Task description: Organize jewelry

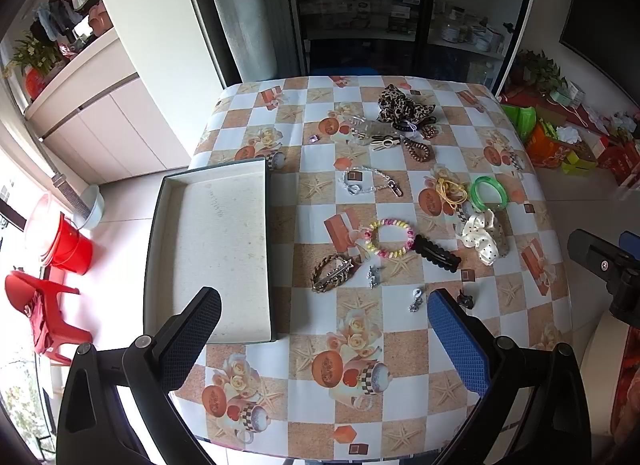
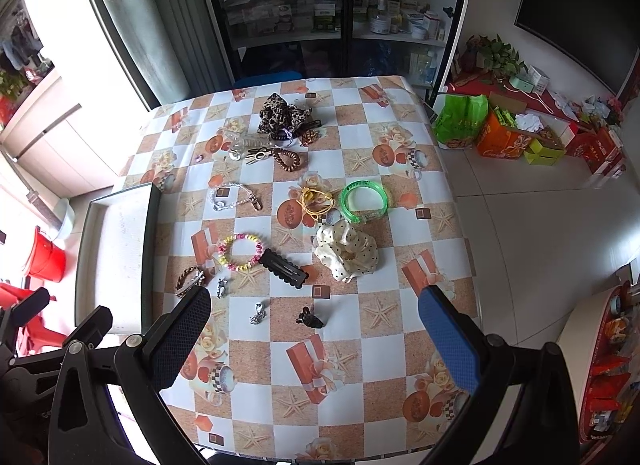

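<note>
The tabletop wears a checked cloth of white and sandy orange squares, printed with starfish, roses, melons and orange gift boxes. The shallow rectangular tray is dark-rimmed with a speckled off-white floor. The translucent plastic bangle is bright green; the coiled bead bracelet mixes pink, yellow and green; the scalloped hair clip is black; the fabric scrunchie is cream with dark dots; another fabric scrunchie is leopard-print. Each tool has 1 blue finger pad and 1 black finger pad.
</note>
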The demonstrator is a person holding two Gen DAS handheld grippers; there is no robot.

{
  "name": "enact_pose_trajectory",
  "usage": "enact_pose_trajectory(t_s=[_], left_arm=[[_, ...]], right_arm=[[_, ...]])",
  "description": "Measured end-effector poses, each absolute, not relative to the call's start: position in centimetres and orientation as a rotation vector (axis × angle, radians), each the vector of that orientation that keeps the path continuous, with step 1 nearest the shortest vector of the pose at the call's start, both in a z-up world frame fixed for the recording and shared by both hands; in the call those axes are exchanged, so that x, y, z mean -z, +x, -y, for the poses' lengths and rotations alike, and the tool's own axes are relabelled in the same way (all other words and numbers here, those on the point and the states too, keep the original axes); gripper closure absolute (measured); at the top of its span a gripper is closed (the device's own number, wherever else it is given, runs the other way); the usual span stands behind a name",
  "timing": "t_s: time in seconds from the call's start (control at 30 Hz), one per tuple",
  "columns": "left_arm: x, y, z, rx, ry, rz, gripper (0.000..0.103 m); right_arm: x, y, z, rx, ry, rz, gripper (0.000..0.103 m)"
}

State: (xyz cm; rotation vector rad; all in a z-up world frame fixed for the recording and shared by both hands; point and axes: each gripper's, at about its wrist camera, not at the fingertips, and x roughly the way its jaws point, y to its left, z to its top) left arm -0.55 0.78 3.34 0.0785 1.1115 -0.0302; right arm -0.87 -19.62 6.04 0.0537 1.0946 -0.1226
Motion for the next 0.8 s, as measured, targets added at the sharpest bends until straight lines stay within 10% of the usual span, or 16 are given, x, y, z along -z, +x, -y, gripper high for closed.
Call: enact_pose_trajectory(t_s=[0.8], left_arm=[[-3.24, -0.45, -1.00, 0.029, 0.079, -1.113, 0.000]], right_arm=[[-5.81, -0.82, 19.66, 0.119, 0.056, -1.095, 0.000]])
